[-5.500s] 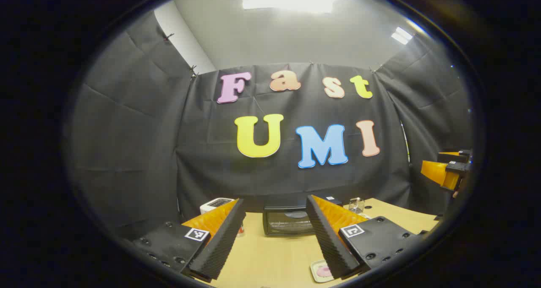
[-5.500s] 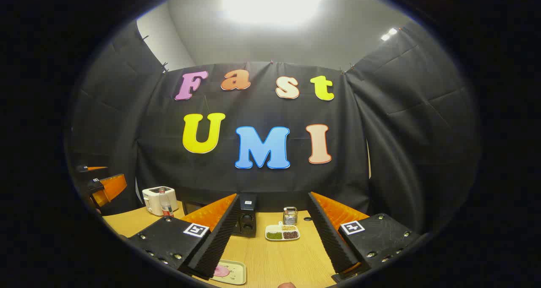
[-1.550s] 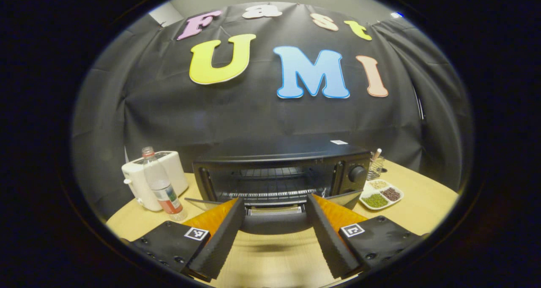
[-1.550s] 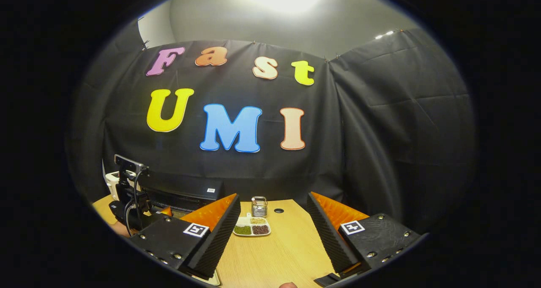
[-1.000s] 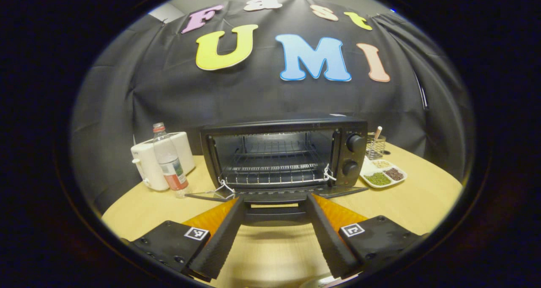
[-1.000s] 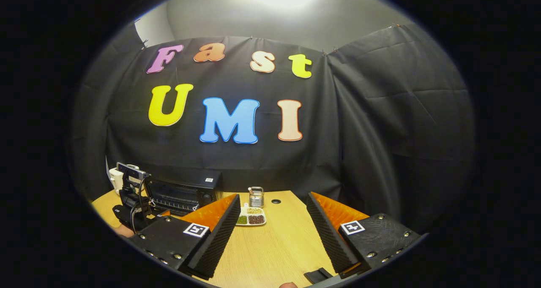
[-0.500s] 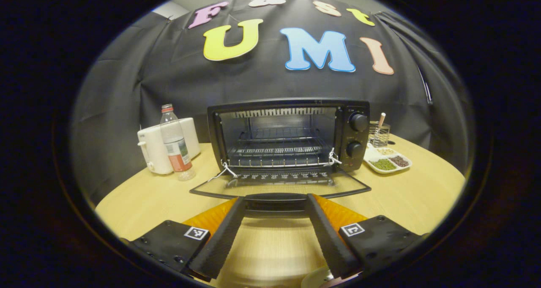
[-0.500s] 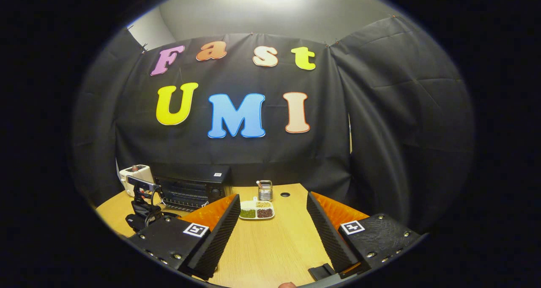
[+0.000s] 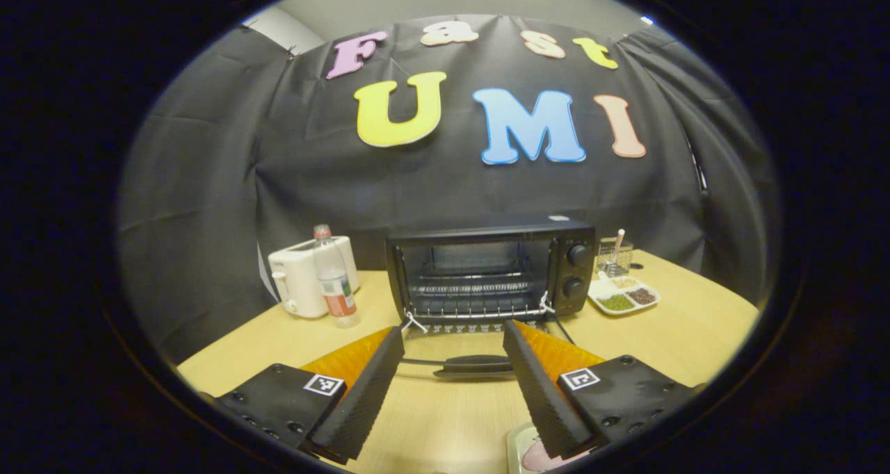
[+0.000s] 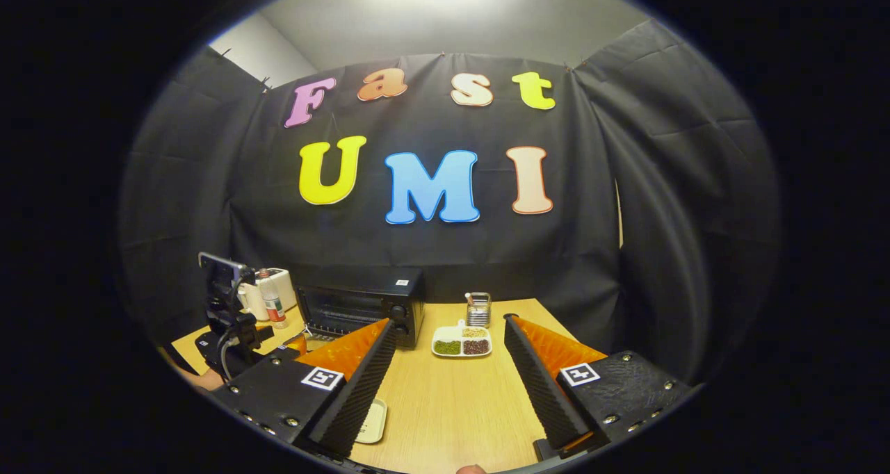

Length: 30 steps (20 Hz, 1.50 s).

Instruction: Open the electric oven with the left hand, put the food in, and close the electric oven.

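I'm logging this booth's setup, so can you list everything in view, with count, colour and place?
oven: one, black, table centre, door folded down open
toaster: one, white, left of the oven
bottle: one, clear with a red cap, in front of the toaster
sectioned dish: one, white, holding green, dark and pale grains, right of the oven
wire holder: one, metal, behind the dish
food plate: one, pale with something pink on it, near table edge by the left gripper
table: one, light wood
left gripper: open, in front of the oven door
right gripper: open, over the table to the right
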### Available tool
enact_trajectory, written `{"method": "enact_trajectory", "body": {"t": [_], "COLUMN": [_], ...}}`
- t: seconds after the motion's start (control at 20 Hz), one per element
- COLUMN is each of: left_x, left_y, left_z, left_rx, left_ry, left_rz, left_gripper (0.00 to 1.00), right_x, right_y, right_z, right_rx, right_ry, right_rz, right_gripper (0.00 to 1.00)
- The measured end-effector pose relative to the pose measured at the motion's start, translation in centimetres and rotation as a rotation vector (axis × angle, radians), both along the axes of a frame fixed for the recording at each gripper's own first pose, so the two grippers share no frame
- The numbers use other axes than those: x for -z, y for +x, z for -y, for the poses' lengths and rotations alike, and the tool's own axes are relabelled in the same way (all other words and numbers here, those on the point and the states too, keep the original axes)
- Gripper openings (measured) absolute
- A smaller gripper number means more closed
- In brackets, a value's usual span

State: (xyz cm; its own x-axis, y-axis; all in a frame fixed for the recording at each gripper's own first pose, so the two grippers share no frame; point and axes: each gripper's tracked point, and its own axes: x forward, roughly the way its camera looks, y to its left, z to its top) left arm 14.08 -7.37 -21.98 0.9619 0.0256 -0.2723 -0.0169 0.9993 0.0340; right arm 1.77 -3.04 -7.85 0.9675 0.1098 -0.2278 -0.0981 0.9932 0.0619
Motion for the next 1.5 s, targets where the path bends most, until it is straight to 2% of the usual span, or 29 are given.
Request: {"method": "enact_trajectory", "body": {"t": [0.05,0.15,0.3,0.45,0.85,1.2,1.35,1.5], "left_x": [-1.9,-5.3,-9.5,-13.0,-16.5,-16.3,-15.8,-15.0], "left_y": [-0.5,-2.0,-4.0,-6.4,-11.6,-13.5,-14.1,-14.6], "left_z": [-0.3,-0.8,-1.7,-3.3,-8.3,-11.0,-12.1,-12.6], "left_rx": [0.000,-0.004,-0.007,-0.033,-0.154,-0.218,-0.239,-0.262], "left_ry": [-0.008,-0.017,-0.008,-0.001,0.015,0.041,0.051,0.033], "left_rz": [0.025,0.068,0.127,0.173,0.214,0.198,0.181,0.162], "left_gripper": [0.97,1.00,0.97,1.00,1.00,1.00,1.00,1.00], "right_x": [0.4,2.0,3.9,6.0,13.5,19.7,22.4,24.7], "right_y": [0.0,0.1,0.1,-0.1,-1.8,-1.5,-1.3,-1.4], "right_z": [-0.5,-1.2,-2.8,-4.6,-9.9,-11.9,-12.4,-12.3], "right_rx": [-0.024,-0.070,-0.138,-0.228,-0.454,-0.477,-0.441,-0.410], "right_ry": [0.014,0.046,0.118,0.169,0.289,0.362,0.402,0.373], "right_rz": [-0.019,-0.087,-0.192,-0.296,-0.713,-0.991,-1.106,-1.181], "right_gripper": [0.98,0.98,0.98,0.98,0.96,0.96,0.96,0.97]}}
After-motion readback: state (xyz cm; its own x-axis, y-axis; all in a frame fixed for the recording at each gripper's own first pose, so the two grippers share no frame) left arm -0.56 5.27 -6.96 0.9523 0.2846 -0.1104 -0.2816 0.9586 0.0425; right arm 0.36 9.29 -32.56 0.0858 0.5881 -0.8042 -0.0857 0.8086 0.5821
